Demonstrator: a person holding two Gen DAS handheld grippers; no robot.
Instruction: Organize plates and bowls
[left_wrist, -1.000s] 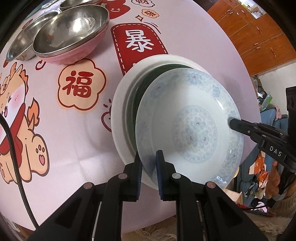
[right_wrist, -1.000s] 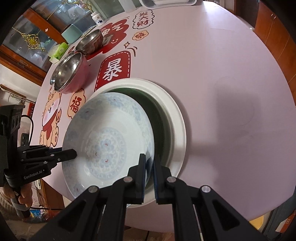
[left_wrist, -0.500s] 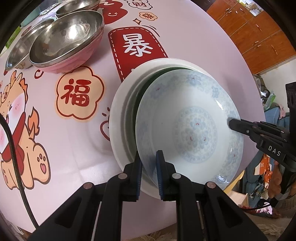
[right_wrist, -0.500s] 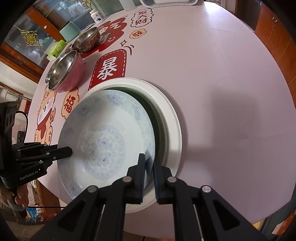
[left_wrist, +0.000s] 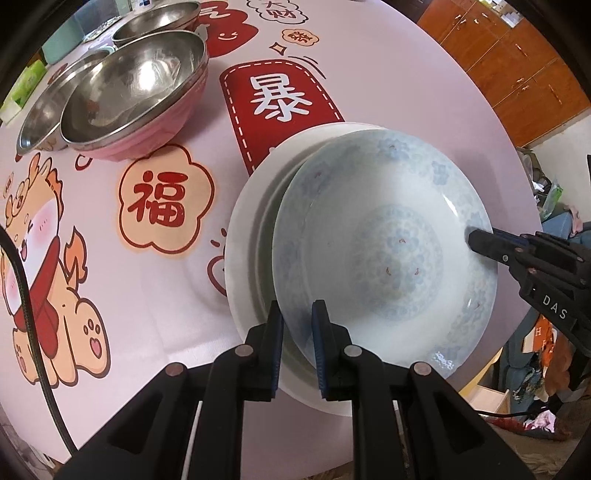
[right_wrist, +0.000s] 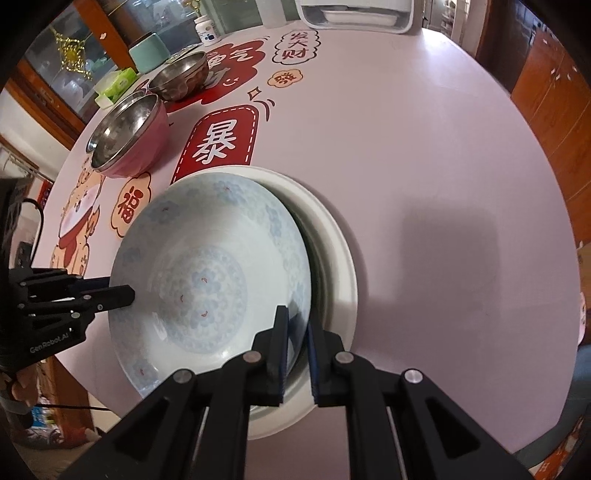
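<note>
A pale blue patterned plate (left_wrist: 388, 236) (right_wrist: 207, 273) hangs tilted over a larger white plate (left_wrist: 243, 236) (right_wrist: 340, 258) on the pink table. My left gripper (left_wrist: 297, 325) is shut on its near rim. My right gripper (right_wrist: 295, 332) is shut on the opposite rim. Each gripper also shows in the other's view: the right gripper (left_wrist: 472, 240) at the plate's right edge, the left gripper (right_wrist: 125, 295) at its left edge. A dark gap shows between the blue plate and the white one. A pink bowl (left_wrist: 133, 92) (right_wrist: 125, 140) with a steel lining sits at the back left.
Two more steel bowls (left_wrist: 159, 22) (left_wrist: 40, 110) stand around the pink one. A teal cup (right_wrist: 147, 55), a green box (right_wrist: 118, 83) and a white tray (right_wrist: 354, 14) stand at the table's far side. Wooden cabinets (left_wrist: 517, 55) lie beyond the table edge. A black cable (left_wrist: 26, 295) hangs at left.
The blue plate has shifted to cover more of the white plate; the dark green plate seen under it before is now almost hidden. Both grippers tilted slightly, still holding the rim.
</note>
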